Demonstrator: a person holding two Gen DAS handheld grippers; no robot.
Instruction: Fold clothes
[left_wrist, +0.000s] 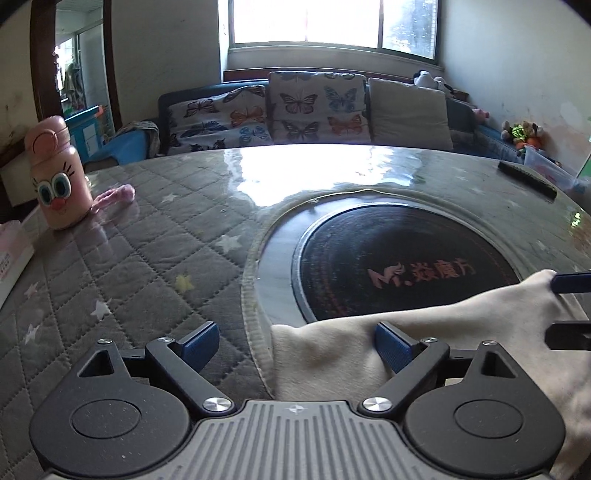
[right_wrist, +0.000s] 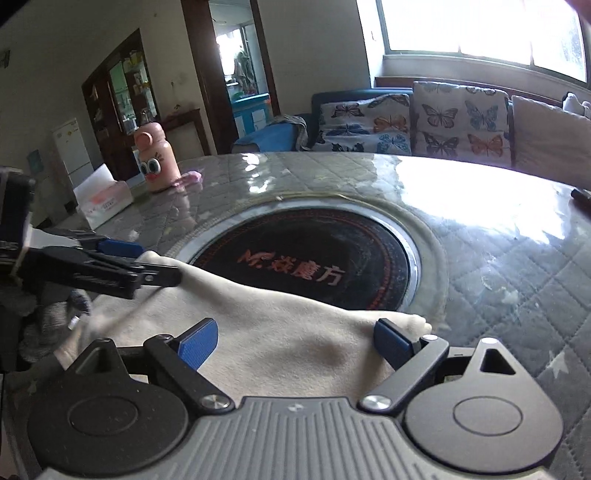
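1. Cream garment (left_wrist: 332, 354): a soft, pale cloth lies on the near part of the tabletop (left_wrist: 147, 236), partly covering the near rim of the round black cooktop (left_wrist: 388, 254) set into the middle. One folded edge runs across the cooktop in both wrist views

2. Left tongs (left_wrist: 295, 345): the jaws stand wide apart. The blue pad (left_wrist: 201, 345) on one side sits over the quilted cover, clear of the cloth; the other pad lies over the cloth. No pad presses on the fabric, so the garment is released on this side

3. Right tongs (right_wrist: 295, 345): the jaws are spread wide, with cloth lying between and beneath them. The far corner of the garment (right_wrist: 419, 323) bunches just beside the right-side pad. No clamping on the cloth is visible, so these tongs are judged released as well

4. Step in hand: judged to be the moment between folds. The cloth rests flat under its own weight and both tools hover just above its near part

5. Next move calls for: selecting the two corners or the edge for the coming fold, lowering each pair of tongs so one finger slides under a single layer, then closing both before lifting

6. Caution: the cloth is limp and may drag or unfold if only one side is lifted. The pink bottle (left_wrist: 59, 177) and the tissue box (right_wrist: 103, 201) stand well apart from the garment and are not in the working area
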